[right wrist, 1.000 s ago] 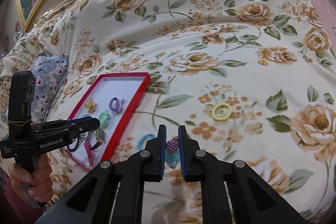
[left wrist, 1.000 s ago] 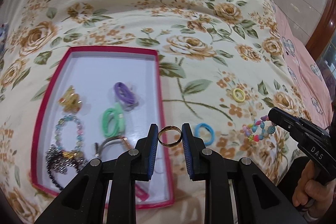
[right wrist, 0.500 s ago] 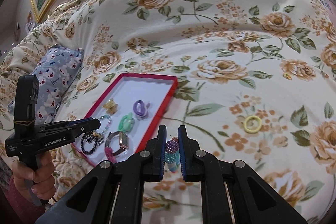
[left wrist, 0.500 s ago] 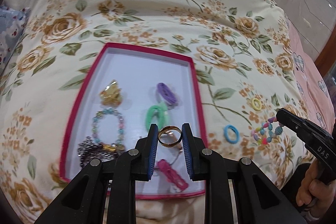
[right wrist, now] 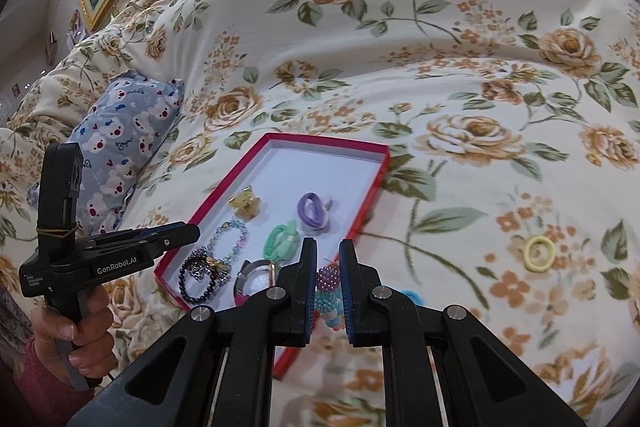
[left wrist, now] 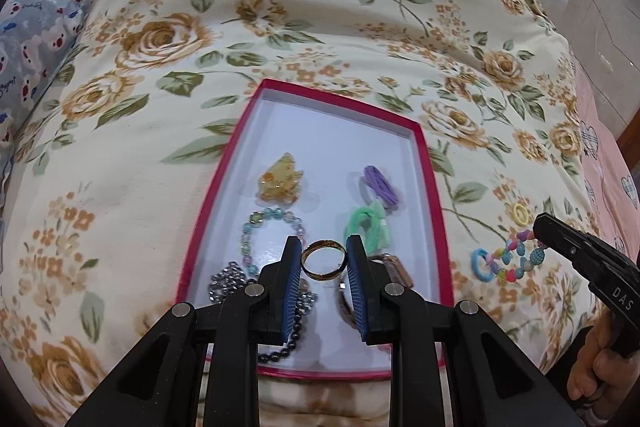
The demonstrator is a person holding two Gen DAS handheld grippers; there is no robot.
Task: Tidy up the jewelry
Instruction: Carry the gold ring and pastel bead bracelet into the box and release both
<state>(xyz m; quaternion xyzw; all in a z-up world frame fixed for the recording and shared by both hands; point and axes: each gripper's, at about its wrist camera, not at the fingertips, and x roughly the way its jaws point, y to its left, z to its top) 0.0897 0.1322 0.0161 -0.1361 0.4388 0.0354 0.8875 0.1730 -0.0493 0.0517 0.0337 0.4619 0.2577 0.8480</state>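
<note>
My left gripper [left wrist: 323, 259] is shut on a gold ring [left wrist: 320, 275], held over the near half of the red-rimmed white tray [left wrist: 431, 187]. In the tray lie an amber hair claw [left wrist: 280, 181], purple [left wrist: 380, 185] and green [left wrist: 366, 223] hair ties, a pale bead bracelet [left wrist: 266, 227], a dark bead bracelet [left wrist: 228, 283] and a watch [left wrist: 394, 265]. My right gripper [right wrist: 328, 279] is shut on a colourful bead bracelet [right wrist: 328, 285], just right of the tray's [right wrist: 374, 183] near corner. It hangs from the right gripper [left wrist: 538, 229] in the left wrist view too.
A yellow hair tie [right wrist: 540, 253] and a blue one [left wrist: 480, 264] lie on the floral quilt [right wrist: 460, 87] right of the tray. A blue bear-print pillow [right wrist: 124, 143] sits to the left. A hand [right wrist: 76, 335] holds the left gripper [right wrist: 192, 231] beside the tray.
Both grippers have moved left across the quilt with their loads. The ring went from the tray's right rim to over its inside; the bracelet has come closer to the tray.
</note>
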